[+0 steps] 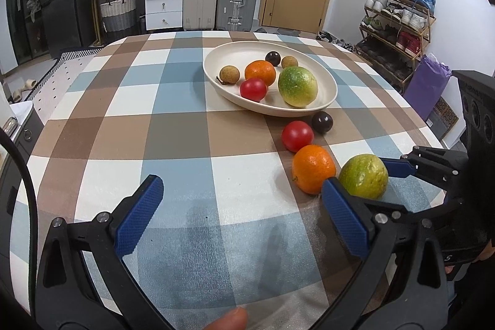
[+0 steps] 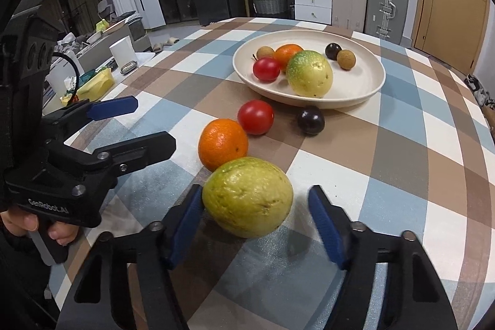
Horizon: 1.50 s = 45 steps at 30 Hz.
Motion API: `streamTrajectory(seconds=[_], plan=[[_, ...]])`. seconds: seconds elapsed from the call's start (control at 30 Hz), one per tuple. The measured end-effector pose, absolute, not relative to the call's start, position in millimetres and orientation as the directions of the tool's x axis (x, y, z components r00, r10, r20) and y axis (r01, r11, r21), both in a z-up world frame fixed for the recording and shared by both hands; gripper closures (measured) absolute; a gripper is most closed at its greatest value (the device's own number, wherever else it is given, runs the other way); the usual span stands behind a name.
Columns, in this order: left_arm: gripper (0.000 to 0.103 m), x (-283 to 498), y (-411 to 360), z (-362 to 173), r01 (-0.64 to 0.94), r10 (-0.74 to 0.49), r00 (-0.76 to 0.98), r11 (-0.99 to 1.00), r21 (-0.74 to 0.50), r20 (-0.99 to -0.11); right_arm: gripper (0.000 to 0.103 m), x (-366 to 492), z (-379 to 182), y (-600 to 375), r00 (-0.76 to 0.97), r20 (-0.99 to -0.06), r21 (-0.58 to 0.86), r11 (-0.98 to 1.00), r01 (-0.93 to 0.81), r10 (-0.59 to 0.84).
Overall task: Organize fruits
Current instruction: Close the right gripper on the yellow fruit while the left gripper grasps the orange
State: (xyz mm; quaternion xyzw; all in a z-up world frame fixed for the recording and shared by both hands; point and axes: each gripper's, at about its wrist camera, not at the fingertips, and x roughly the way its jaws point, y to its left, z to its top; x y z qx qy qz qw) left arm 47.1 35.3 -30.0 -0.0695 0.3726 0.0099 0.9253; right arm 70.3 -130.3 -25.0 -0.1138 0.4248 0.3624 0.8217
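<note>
Straddling the yellow-green fruit [image 2: 247, 201] on the checked tablecloth [image 2: 402, 150], your right gripper [image 2: 256, 225] is touching it with one pad only, the other apart. Your left gripper [image 1: 241, 215] is gaping wide, empty. Beyond, the cream bowl [image 2: 365, 88] is holding six fruits.

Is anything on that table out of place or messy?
Four fruits lie loose on the tablecloth beside the bowl rather than in it: a tomato, a dark plum, an orange and a green-yellow fruit. Nothing looks spilled or damaged.
</note>
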Motion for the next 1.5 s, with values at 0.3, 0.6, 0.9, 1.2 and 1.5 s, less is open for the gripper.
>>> streamTrajectory(seconds=[0.3, 0.6, 0.9, 1.2, 1.5], plan=[[0.001, 48.9, 33.2, -32.6, -0.058, -0.063, 0.713, 0.987, -0.149, -0.698, 0.047, 66.4, -18.3, -138.8, 0.396, -0.758, 0.124, 0.71, -0.693, 0.518], [0.002, 61.4, 15.0, -37.1, -0.047, -0.089, 0.69, 0.985, -0.167, -0.718, 0.047, 74.3, -10.7, -162.2, 0.446, -0.742, 0.116, 0.751, -0.65, 0.5], [0.026, 74.9, 1.0, -45.5, 0.015, -0.135, 0.653, 0.986, -0.166, -0.745, 0.047, 84.6, -7.9, -176.9, 0.455, -0.731, 0.125, 0.757, -0.642, 0.507], [0.051, 87.4, -8.8, -46.9, 0.059, -0.18, 0.644, 0.981, -0.186, -0.744, 0.047, 92.7, -7.7, -180.0, 0.454, -0.729, 0.123, 0.75, -0.649, 0.513], [0.07, 88.5, -10.0, -46.0, 0.092, -0.217, 0.645, 0.974, -0.207, -0.732, 0.047, 100.1, -8.4, -178.8, 0.451, -0.726, 0.124, 0.743, -0.658, 0.52]])
